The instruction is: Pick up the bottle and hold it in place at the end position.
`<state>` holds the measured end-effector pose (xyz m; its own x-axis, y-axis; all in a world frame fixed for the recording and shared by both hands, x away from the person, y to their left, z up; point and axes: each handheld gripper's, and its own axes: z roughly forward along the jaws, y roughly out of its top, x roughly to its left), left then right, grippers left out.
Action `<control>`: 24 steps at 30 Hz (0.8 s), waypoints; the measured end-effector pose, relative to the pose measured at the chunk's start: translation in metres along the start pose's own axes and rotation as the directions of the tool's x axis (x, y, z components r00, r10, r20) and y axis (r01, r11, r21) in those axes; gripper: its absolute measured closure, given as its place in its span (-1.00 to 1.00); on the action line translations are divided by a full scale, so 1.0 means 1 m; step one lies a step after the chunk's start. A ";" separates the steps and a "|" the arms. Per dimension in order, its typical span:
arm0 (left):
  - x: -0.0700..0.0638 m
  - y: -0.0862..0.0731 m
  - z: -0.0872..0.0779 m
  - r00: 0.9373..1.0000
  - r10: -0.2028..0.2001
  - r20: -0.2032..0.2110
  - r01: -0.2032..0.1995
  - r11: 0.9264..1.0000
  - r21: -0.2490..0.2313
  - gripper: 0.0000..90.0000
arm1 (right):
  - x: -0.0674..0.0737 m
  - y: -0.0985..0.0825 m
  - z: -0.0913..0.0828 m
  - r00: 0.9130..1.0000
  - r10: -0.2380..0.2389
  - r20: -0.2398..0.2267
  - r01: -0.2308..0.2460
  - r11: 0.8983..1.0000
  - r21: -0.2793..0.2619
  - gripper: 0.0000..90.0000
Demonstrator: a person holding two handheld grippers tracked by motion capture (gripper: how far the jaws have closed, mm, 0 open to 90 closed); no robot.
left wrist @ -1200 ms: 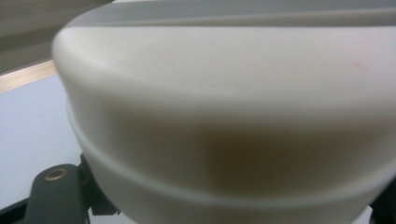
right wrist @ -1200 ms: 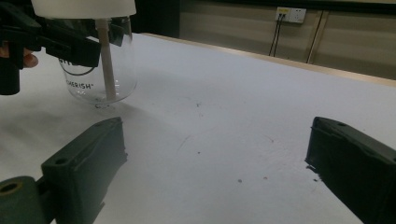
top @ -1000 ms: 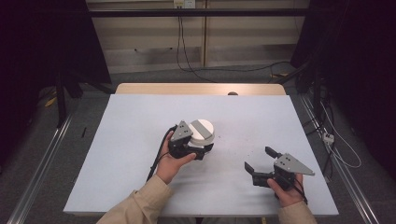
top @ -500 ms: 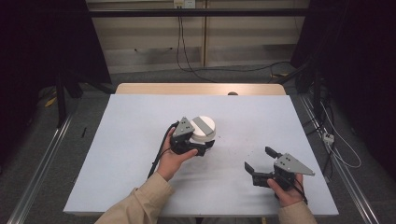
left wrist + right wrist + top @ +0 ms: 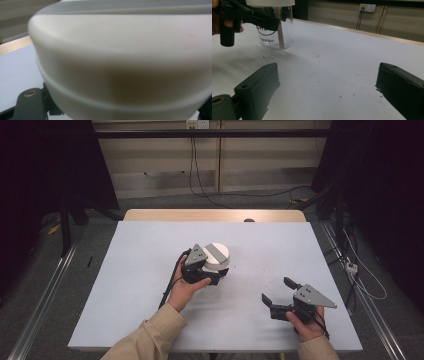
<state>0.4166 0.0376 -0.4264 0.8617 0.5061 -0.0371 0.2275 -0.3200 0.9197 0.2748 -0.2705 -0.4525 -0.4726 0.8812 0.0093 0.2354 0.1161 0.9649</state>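
I am holding two tongs, one in each hand, and there is one jar (image 5: 216, 256) on the white table (image 5: 140, 270). The jar is standing upright near the middle of the table, with its long side going up and down and its white lid (image 5: 217, 254) pointing up. It is made of clear glass with dark letters on it, and a pale strip is showing through the glass.

My left tongs (image 5: 212, 270) are squeezing tight around the jar, just under the lid. From the left tongs' own camera the lid is so close that it is blurry, and the glass below is cut off.

My right tongs (image 5: 278, 290) are resting near the table's front right corner, well apart from the jar. Their jaws are standing wide with nothing between them. The jar's top is cut off in that camera.
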 end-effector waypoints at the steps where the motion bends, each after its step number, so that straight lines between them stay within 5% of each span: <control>1: 0.000 0.001 0.000 1.000 0.002 -0.001 -0.002 1.000 0.000 -0.59 | 0.000 0.000 0.000 1.000 0.000 0.000 0.000 1.000 0.000 -0.91; 24: 0.014 0.014 0.008 1.000 0.002 -0.024 -0.003 1.000 -0.027 -0.59 | -0.001 0.000 -0.001 1.000 0.004 0.005 -0.004 1.000 -0.001 -0.91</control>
<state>0.4349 0.0339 -0.4172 0.8510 0.5246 -0.0254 0.2125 -0.2996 0.9301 0.2745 -0.2716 -0.4527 -0.4672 0.8841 0.0118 0.2362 0.1119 0.9652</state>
